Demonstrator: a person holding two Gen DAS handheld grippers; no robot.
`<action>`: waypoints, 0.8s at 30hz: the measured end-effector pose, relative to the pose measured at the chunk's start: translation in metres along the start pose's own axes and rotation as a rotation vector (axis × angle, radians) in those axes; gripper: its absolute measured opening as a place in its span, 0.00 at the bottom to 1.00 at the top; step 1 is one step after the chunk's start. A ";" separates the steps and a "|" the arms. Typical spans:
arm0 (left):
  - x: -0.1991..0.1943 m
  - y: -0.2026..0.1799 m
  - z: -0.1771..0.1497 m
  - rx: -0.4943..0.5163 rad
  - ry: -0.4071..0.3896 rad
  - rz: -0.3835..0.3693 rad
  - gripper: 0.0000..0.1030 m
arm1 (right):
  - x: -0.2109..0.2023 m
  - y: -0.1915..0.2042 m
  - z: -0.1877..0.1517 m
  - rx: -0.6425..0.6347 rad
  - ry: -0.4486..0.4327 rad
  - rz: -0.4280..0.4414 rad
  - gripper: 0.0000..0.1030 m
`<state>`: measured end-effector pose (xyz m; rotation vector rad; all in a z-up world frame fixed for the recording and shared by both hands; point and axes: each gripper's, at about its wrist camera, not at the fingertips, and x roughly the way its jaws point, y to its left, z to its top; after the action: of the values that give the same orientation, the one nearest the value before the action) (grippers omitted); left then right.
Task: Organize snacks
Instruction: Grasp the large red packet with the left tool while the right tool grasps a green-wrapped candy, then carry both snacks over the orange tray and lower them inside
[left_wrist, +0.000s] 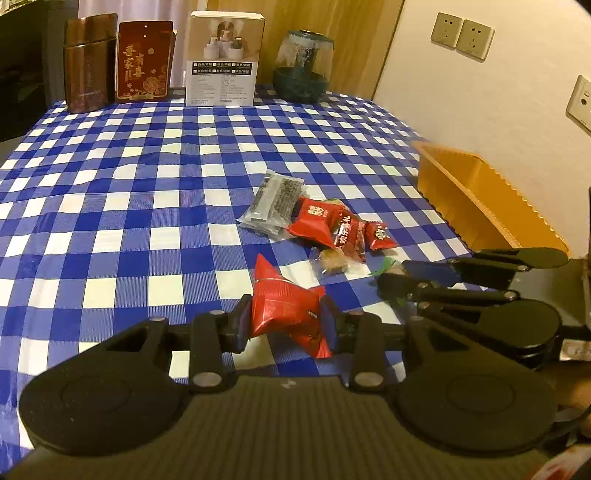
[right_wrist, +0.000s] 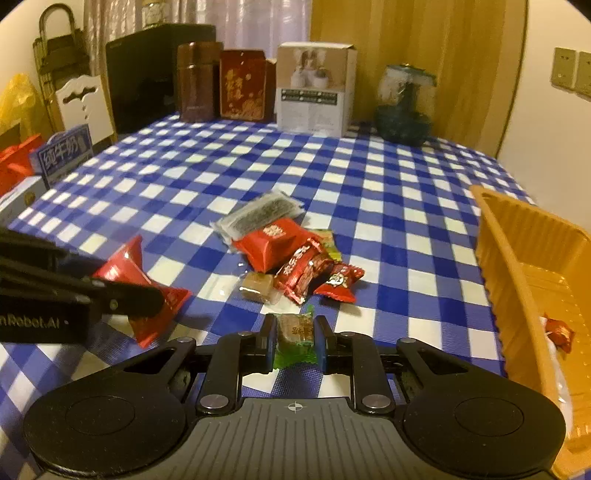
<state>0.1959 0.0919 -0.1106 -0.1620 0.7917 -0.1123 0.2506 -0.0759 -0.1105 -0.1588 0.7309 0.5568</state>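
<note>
My left gripper (left_wrist: 286, 319) is shut on a red pyramid-shaped snack packet (left_wrist: 284, 306), just above the checked tablecloth; the packet also shows in the right wrist view (right_wrist: 125, 269). My right gripper (right_wrist: 295, 338) is shut on a green-wrapped brown candy (right_wrist: 295, 332); it shows in the left wrist view (left_wrist: 391, 277) to the right. A pile of snacks lies ahead: a clear seaweed packet (right_wrist: 258, 214), a red pillow packet (right_wrist: 273, 243), a red bar (right_wrist: 303, 273), a small red candy (right_wrist: 340, 282) and a brown candy (right_wrist: 256, 286). A yellow tray (right_wrist: 506, 280) stands at the right with a red candy (right_wrist: 559, 330) inside.
At the table's far edge stand a brown tin (left_wrist: 90, 62), a red box (left_wrist: 144, 61), a white carton (left_wrist: 223, 59) and a glass jar (left_wrist: 301, 66). Off the left edge are a blue milk carton (right_wrist: 66, 153), red bags and a chair. The wall is at the right.
</note>
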 end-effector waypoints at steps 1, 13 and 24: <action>-0.003 -0.002 0.000 -0.001 0.000 0.001 0.34 | -0.005 0.000 0.000 0.012 -0.007 -0.003 0.21; -0.044 -0.036 -0.005 -0.018 -0.026 -0.012 0.34 | -0.072 -0.004 -0.008 0.127 -0.029 -0.043 0.21; -0.084 -0.080 -0.005 -0.016 -0.057 -0.045 0.33 | -0.135 -0.018 -0.020 0.197 -0.051 -0.099 0.21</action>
<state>0.1303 0.0267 -0.0409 -0.1976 0.7321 -0.1429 0.1659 -0.1548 -0.0360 0.0026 0.7199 0.3901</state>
